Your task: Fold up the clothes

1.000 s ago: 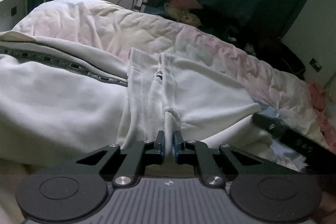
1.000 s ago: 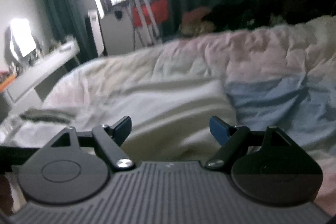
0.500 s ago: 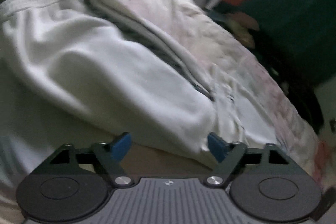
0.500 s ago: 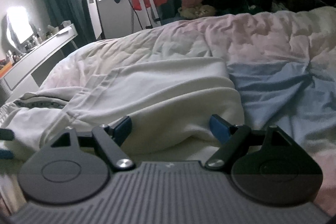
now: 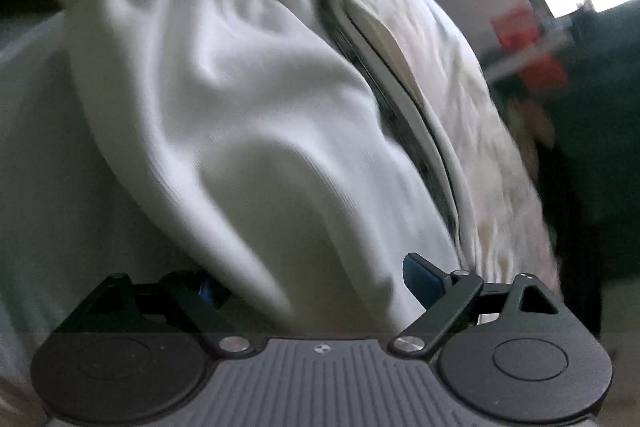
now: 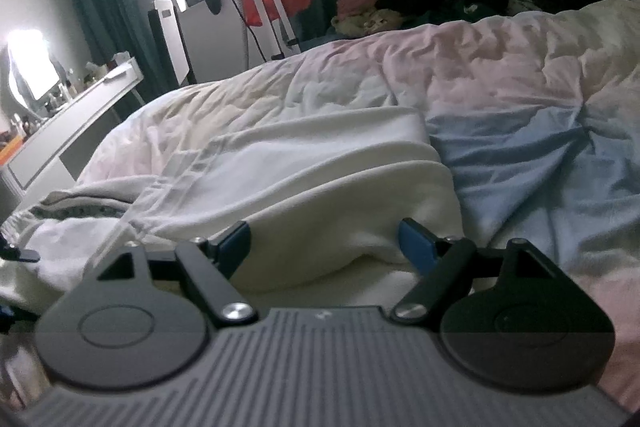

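With the white trousers (image 6: 320,179) lying folded on the bed (image 6: 520,75) and both the left gripper (image 5: 316,283) and right gripper (image 6: 324,239) open and empty, the next fold should be gripped squarely at an edge, not the bulging middle.

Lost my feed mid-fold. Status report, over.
Left gripper open, fold of the white garment between its fingers. Right gripper open at the garment's folded edge. Nothing in the way on the quilt.
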